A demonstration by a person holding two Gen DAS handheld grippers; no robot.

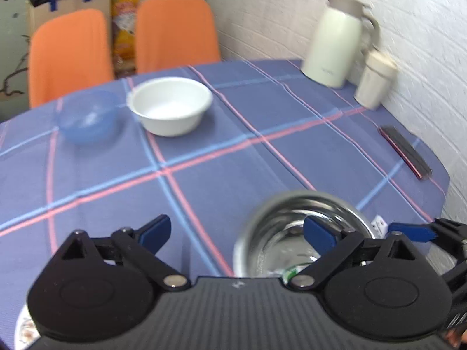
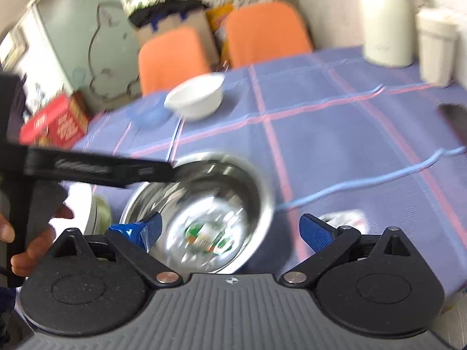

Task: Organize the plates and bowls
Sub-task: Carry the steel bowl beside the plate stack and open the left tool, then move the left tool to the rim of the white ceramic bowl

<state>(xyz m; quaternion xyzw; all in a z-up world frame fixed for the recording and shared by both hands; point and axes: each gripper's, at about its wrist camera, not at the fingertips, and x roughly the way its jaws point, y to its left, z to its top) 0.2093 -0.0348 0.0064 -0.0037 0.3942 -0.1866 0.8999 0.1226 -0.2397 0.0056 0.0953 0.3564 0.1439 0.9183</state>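
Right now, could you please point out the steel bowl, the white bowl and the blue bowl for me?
steel bowl (image 2: 204,204): right wrist view, on its shiny inner wall.
white bowl (image 1: 170,106): left wrist view, on its inside bottom.
blue bowl (image 1: 87,121): left wrist view, on its translucent inside.

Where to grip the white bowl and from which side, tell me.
Pinch the rim of the white bowl, one finger inside and one outside. It sits upright and open, with a flared lip and walls probably too wide to span. Come from above on the near side; the blue bowl crowds its left.
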